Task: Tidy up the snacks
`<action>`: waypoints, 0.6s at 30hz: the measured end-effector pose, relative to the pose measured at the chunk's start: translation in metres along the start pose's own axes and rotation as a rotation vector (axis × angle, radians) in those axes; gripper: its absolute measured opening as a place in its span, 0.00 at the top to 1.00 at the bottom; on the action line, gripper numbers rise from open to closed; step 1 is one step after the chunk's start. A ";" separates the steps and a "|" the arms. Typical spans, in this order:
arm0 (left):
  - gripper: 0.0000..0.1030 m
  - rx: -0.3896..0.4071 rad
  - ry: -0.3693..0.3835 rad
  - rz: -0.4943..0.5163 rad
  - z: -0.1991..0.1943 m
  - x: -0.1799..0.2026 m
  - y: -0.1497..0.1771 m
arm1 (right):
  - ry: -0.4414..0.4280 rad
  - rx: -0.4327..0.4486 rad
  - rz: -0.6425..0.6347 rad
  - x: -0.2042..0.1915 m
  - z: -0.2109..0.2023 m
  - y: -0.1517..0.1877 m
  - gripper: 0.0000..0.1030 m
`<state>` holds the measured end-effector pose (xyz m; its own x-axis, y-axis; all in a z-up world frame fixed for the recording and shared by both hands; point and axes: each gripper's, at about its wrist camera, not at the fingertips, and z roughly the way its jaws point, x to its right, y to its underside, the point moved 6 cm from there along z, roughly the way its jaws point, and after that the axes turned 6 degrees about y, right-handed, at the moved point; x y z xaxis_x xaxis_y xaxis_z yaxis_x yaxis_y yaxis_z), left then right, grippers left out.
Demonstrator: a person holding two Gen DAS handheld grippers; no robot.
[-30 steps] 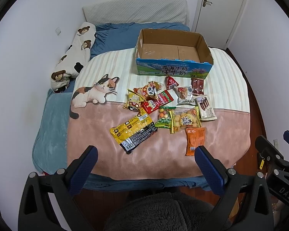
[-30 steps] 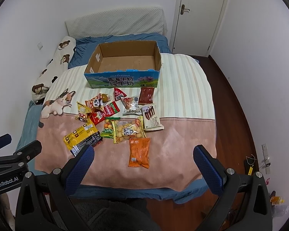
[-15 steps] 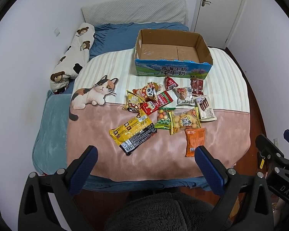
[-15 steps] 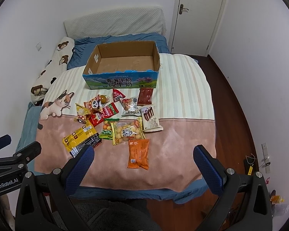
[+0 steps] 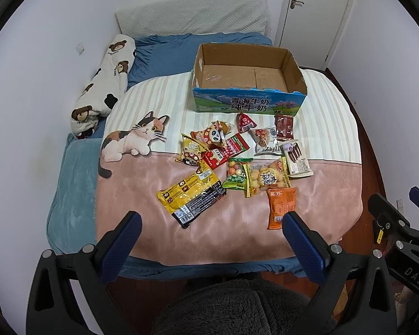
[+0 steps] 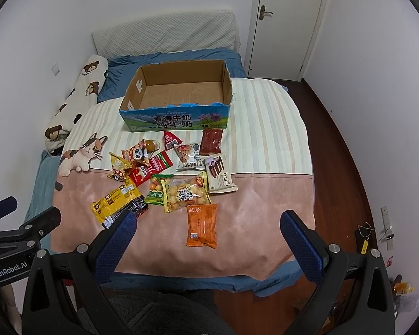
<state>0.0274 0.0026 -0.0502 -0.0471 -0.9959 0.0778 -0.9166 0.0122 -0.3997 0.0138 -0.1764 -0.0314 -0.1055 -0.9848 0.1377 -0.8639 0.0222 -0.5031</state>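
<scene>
Both grippers, left gripper (image 5: 209, 231) and right gripper (image 6: 208, 230), hang spread wide and empty before the bed's foot, having eased slightly closer over the last second, so we judge sorting hasn't started. Our snack packets (image 5: 238, 157) lie loosely overlapped mid-blanket (image 5: 142, 223), orange packet (image 6: 201, 224) nearest, just before the empty cardboard box (image 5: 248, 103).

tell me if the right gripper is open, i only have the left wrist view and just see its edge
Observer: Yes. In the right wrist view the right gripper is open wide, with nothing between its fingers.
Operator: what snack sits nearest in front of it
Observer: The orange packet. It lies flat on the pink blanket, between the lines of the two fingers and touching neither.
</scene>
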 end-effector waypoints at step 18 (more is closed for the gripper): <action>0.00 -0.188 -0.149 0.380 0.192 -0.046 -0.018 | -0.107 -0.339 0.186 -0.028 0.204 0.040 0.00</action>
<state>0.1222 0.0309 -0.2216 -0.3496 -0.9193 -0.1808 -0.9019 0.3825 -0.2005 0.0827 -0.1834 -0.2294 -0.2388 -0.9707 -0.0280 -0.9503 0.2395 -0.1989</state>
